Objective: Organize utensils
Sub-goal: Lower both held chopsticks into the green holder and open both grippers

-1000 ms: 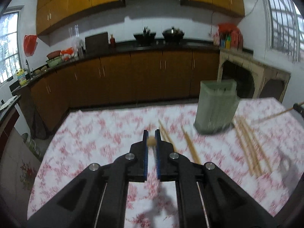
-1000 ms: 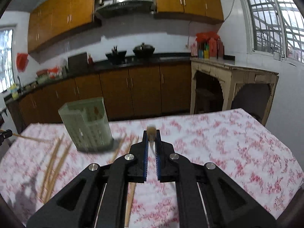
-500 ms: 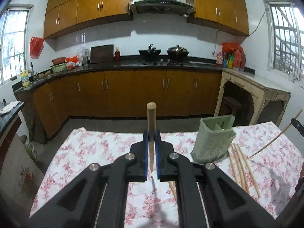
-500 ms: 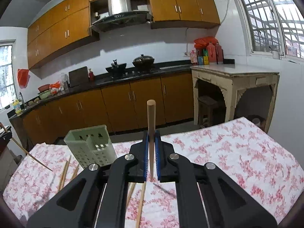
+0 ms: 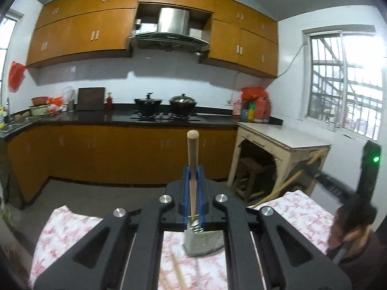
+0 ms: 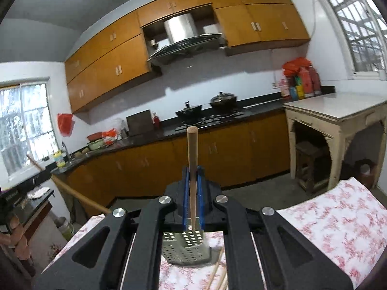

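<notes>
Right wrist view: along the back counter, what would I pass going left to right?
yellow bottle → green bowl → dark board → small red bottle → black wok → lidded pot → red bag with bottles

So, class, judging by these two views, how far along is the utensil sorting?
Nothing is visibly in the pale green perforated holder yet. In hand: each claw, left and right, grips one wooden chopstick, tips over the holder. Left: loose chopsticks on the floral tablecloth.

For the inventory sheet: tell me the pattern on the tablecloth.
The tablecloth is white with a red floral print, clearest in the right wrist view.
</notes>
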`<state>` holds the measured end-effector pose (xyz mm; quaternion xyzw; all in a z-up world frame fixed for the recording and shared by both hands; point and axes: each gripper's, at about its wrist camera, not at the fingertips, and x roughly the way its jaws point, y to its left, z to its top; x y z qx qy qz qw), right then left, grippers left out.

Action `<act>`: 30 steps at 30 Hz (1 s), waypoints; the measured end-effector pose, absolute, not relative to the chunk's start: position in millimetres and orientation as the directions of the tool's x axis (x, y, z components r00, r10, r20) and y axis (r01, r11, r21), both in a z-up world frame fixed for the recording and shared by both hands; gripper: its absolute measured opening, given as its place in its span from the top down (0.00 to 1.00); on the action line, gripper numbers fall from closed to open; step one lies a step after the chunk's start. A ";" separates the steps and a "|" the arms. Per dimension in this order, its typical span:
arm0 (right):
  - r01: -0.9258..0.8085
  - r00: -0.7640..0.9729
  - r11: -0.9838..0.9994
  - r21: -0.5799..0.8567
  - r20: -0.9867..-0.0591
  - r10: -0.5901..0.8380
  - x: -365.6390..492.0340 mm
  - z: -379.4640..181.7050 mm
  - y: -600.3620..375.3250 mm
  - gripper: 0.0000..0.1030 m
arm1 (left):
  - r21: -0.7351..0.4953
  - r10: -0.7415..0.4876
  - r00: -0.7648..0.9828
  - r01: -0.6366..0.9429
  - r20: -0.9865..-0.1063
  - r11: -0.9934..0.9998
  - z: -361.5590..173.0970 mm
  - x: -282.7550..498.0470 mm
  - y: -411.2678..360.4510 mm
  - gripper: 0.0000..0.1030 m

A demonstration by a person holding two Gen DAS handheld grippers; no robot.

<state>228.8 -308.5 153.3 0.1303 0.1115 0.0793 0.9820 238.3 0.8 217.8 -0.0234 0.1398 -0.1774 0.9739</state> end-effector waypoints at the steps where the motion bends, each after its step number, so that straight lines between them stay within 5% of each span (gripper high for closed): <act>1: -0.131 0.959 0.954 0.269 -0.210 0.191 234.5 151.3 -304.1 0.93 | -0.093 -0.357 0.895 0.345 -0.267 0.934 216.8 242.1 -5.7 0.93; 15: -0.122 0.908 0.950 0.288 -0.353 0.224 278.9 112.8 -286.3 0.93 | -0.072 -0.306 0.858 0.304 -0.413 0.950 153.0 316.4 -52.8 0.93; 30: -0.121 0.894 0.962 0.244 -0.394 0.212 289.1 101.6 -274.3 0.93 | -0.123 -0.310 0.863 0.285 -0.398 0.951 148.9 316.8 -30.5 0.93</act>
